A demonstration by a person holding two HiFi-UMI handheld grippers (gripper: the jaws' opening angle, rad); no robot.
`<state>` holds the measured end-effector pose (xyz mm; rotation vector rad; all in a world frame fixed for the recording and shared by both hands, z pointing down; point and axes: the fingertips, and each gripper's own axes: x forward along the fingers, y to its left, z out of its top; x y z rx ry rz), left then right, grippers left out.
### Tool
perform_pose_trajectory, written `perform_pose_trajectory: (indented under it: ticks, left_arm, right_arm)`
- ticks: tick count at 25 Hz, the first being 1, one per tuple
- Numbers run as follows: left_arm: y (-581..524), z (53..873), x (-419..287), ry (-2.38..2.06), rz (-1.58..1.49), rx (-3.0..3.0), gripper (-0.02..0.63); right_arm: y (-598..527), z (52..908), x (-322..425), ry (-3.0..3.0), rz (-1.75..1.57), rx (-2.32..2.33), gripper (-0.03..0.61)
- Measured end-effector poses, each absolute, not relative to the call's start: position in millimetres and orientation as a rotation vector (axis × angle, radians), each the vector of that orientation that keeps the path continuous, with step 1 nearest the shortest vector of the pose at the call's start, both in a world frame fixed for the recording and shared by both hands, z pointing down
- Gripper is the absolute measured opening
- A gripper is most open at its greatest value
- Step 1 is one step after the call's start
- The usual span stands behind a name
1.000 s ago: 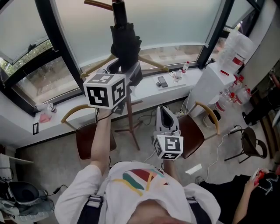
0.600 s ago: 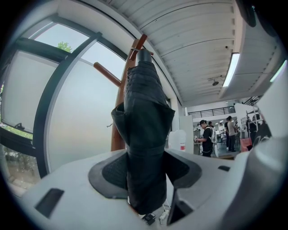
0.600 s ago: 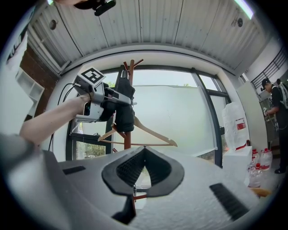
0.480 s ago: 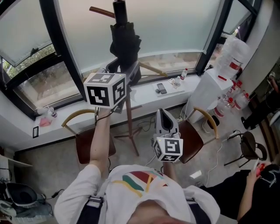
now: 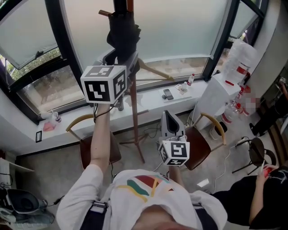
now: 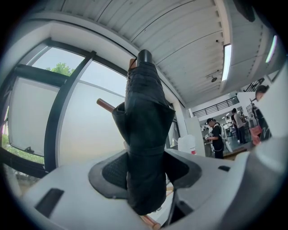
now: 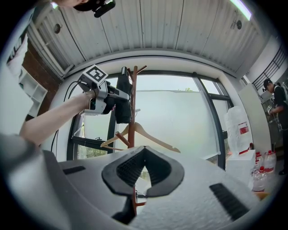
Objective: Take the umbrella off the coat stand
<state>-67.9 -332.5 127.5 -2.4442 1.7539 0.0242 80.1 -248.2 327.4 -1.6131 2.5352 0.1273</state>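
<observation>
Up against the window, the left gripper (image 5: 122,59) has its fingers clamped on the lower part of the folded black umbrella (image 5: 122,35), which hangs upright against the pole of the wooden coat stand (image 5: 134,112). In the left gripper view the dark fabric fills the gap between the pads and both press on it. Compared with a second ago, that arm has risen, and the umbrella has gone up with it. In the head view its top now sits above the short wooden peg (image 5: 106,13) beside the pole, where before it hung below that peg. My reading is that the lift-off is under way, with the weight moving off the stand and into the grip (whether the strap or handle has cleared its hook, no view shows). The likely remainder is a little more height, then a pull away from the pole, steering clear of the wooden hanger (image 5: 155,72) that juts out just below. The right gripper (image 5: 168,115) waits low in front of the person's chest, fingers closed on nothing, well apart from the stand.
</observation>
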Motion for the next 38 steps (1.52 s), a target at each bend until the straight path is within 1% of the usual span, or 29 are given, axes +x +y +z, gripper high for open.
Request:
perform_pose_trajectory:
  ticks: [23,38]
  left_arm:
    - [-305,54,-91,1.742,0.137,-2.291,0.233]
    - [-265,84,-119,1.810,0.162,-2.236,0.233]
  right_arm:
    - [-243,296,74,2.526,0.224,-1.547,0.000]
    - [-245,291,51,2.580,0.256,-1.455,0.000]
